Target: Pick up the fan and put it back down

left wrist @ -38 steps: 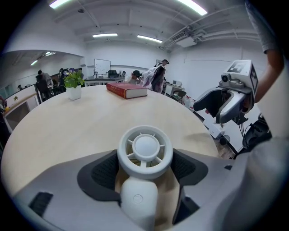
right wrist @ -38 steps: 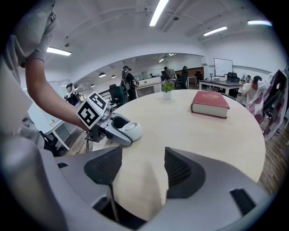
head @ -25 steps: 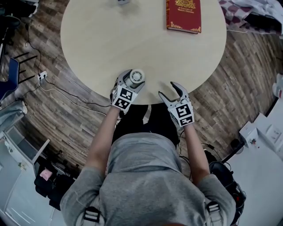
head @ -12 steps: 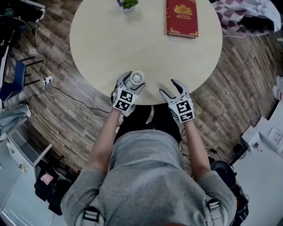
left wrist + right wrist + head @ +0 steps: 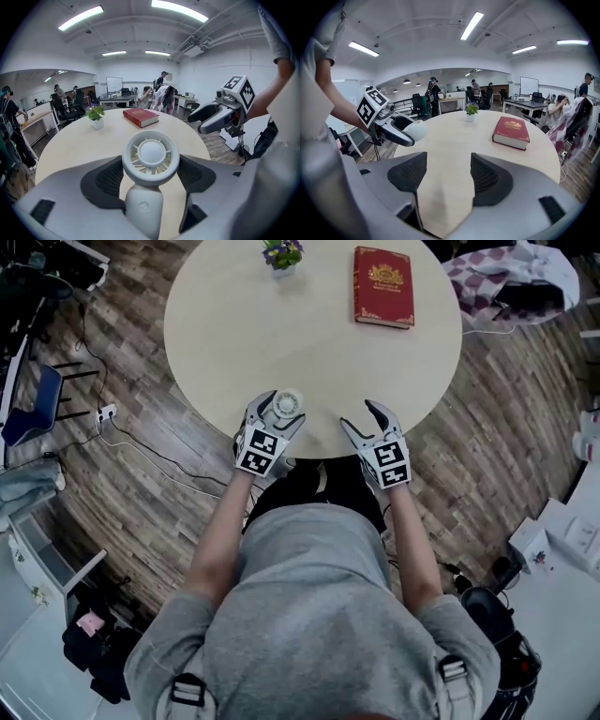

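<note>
Our left tool (image 5: 279,413) pinching the white fan (image 5: 150,154) above the tabletop's (image 5: 309,362) near edge, our right tool (image 5: 444,178) spread and empty, we see a small white pot (image 5: 282,269) holding a flowering plant (image 5: 282,251).

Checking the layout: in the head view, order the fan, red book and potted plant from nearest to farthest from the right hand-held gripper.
1. The fan, just left of the right hand-held gripper.
2. The red book, farther back, right.
3. The potted plant, far edge, left.
</note>
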`<state>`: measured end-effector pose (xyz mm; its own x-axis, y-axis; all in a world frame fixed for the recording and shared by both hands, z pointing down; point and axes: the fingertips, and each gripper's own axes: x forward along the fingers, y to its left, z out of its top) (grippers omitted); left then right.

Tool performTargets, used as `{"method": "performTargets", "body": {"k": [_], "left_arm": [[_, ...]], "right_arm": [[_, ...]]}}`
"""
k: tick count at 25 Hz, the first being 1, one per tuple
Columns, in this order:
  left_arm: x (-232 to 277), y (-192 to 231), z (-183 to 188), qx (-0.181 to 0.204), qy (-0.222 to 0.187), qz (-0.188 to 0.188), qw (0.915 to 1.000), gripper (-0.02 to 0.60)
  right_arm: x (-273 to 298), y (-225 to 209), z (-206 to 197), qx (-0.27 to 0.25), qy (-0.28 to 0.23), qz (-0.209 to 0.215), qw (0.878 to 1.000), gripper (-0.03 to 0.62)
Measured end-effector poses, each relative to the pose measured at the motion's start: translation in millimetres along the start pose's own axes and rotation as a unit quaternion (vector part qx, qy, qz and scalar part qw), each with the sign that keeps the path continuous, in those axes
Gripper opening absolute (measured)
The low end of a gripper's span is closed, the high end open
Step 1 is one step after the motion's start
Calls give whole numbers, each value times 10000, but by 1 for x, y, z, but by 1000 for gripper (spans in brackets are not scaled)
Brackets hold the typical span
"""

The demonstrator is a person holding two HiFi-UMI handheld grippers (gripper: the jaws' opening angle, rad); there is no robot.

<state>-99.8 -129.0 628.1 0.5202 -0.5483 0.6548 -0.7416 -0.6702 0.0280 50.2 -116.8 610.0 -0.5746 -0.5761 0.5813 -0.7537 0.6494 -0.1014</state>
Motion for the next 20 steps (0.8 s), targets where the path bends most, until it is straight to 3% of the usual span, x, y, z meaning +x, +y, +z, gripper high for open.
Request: {"method": "performTargets", "body": {"k": [20], "left_arm": [[-70,8,50,155,-676,342,9970,370]], "right_arm": [[-42,2,60,-287,-538,-542,9967,295]]}}
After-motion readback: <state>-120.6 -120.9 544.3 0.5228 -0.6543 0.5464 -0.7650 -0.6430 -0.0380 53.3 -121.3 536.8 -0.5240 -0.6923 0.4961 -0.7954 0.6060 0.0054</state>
